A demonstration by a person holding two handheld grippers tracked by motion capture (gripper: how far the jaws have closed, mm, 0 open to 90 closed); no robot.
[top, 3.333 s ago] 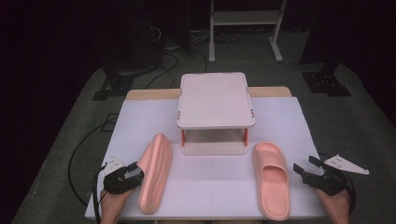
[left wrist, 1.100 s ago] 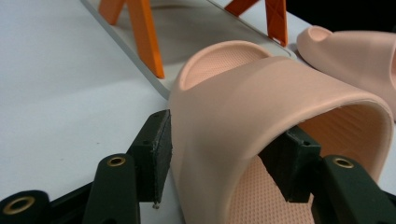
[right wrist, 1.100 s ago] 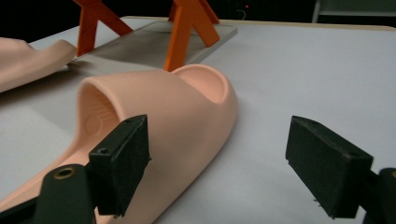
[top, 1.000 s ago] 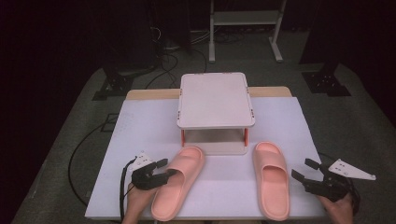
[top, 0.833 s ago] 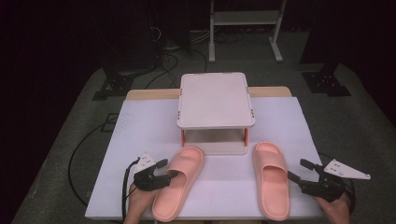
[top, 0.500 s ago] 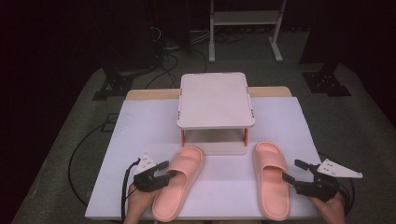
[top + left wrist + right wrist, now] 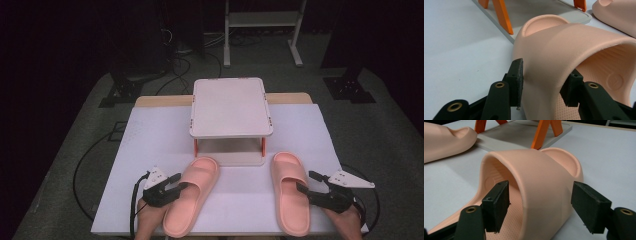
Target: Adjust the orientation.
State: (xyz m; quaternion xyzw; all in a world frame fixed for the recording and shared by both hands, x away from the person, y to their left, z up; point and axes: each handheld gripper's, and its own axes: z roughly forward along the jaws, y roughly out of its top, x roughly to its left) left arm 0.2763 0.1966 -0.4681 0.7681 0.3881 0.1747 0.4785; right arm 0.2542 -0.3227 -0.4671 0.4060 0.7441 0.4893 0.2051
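We have two pink slippers on the white table [image 7: 150,150], both with toes near the small rack [image 7: 231,107]: the left slipper [image 7: 192,195] lies angled, its toe just beside the rack's lower shelf, and the right slipper [image 7: 290,192] lies straighter, toe by the rack's right leg.

Our left gripper [image 7: 175,186] straddles the strap of the left slipper. In the left gripper view the jaws have just been closing with the strap [image 7: 564,50] between them; the outer pad [image 7: 518,80] sits against the strap's side and the inner one is tucked under its edge. We judge this a grip, or very nearly one.

Our right gripper [image 7: 306,185] comes at the right slipper from its outer side. In the right gripper view the strap [image 7: 536,182] stands between the jaws, one jaw inside the opening and one outside, with clear gaps on both sides. These jaws have just been closing too, but hold nothing yet.

So we judge the step in hand to be taking hold of both slippers, probably to put them on the rack. Next we need the right jaws to close fully on the strap, then a firm left grip confirmed before lifting, keeping the toes clear of the shelf edge.
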